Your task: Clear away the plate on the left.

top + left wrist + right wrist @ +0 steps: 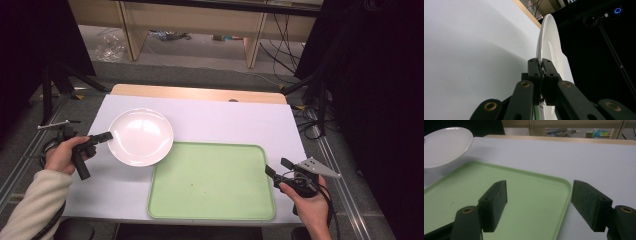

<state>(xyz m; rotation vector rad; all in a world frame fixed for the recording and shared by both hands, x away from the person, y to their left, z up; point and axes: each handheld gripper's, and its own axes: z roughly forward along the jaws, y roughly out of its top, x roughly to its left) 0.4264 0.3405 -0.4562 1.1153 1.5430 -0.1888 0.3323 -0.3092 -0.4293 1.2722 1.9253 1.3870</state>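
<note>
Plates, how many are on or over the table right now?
1: a round white plate, left of the green plastic tray, its rim pinched by the left gripper. No other visible.

Setting: an indoor lab or recording studio space, staged for data capture rather than daily living. Evidence: a small wooden-edged table under a plain white sheet (210,117) is standing on grey carpet floor (200,70); black curtain panels (380,75) are hanging at both sides; black tripod-style stand legs (60,82) are bracing on the floor at the left; loose black cables (280,45) are trailing across the floor at the back right; pale wooden bench furniture (200,20) is lining the far wall; a ring of blue light on a mounted device (617,10) is glowing in the left gripper view against the dark.
</note>
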